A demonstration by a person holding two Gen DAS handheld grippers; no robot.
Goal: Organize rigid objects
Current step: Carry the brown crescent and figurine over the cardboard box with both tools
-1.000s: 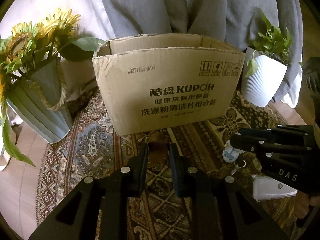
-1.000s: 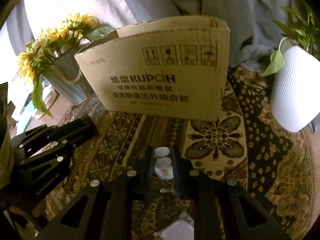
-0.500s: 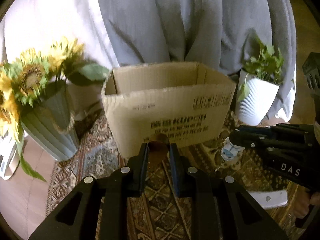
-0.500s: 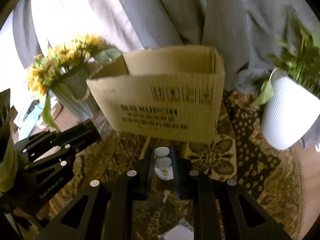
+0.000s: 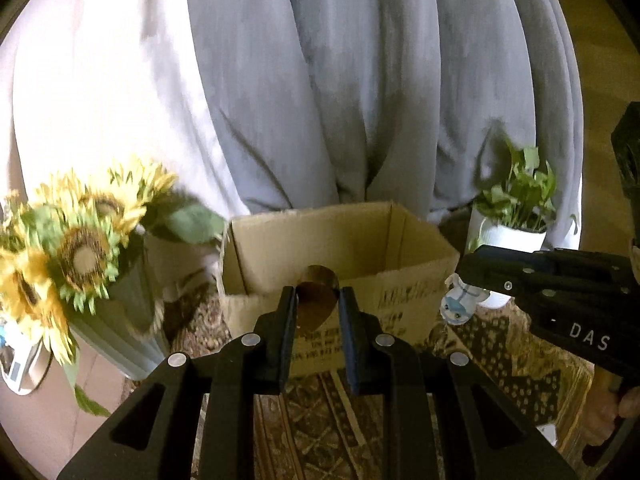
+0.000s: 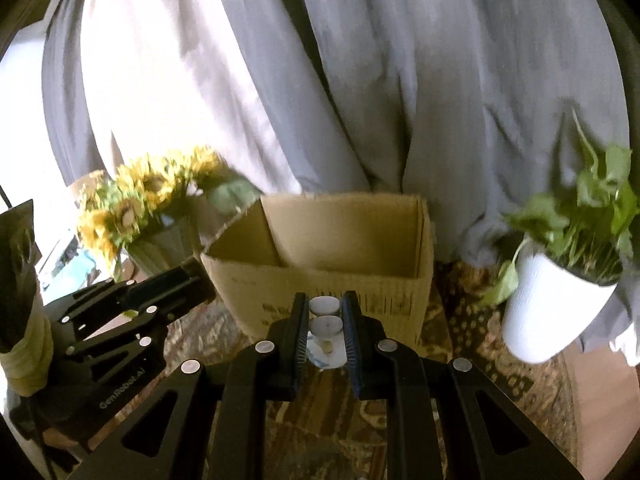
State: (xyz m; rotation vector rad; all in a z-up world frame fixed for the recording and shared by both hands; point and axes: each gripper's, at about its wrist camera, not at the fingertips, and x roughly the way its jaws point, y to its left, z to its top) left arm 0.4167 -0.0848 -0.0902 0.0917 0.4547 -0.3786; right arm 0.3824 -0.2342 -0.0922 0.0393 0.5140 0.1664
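Note:
An open cardboard box (image 5: 344, 240) stands on the patterned rug; it also shows in the right wrist view (image 6: 340, 236). My left gripper (image 5: 318, 300) is shut on a shiny brown rounded object (image 5: 317, 296) and holds it just before the box's near rim. My right gripper (image 6: 326, 312) is shut on a small white figurine (image 6: 325, 330) with blue marks, raised before the box's front wall. In the left wrist view the figurine (image 5: 458, 304) sticks out of the right gripper at the right.
A vase of sunflowers (image 5: 80, 256) stands left of the box. A white pot with a green plant (image 6: 556, 296) stands to its right. Grey curtains (image 5: 360, 80) hang behind. A white flat item (image 5: 548, 434) lies on the rug (image 5: 520, 360) low right.
Both grippers have risen with their objects. The box looks lower and its open inside now shows from above.

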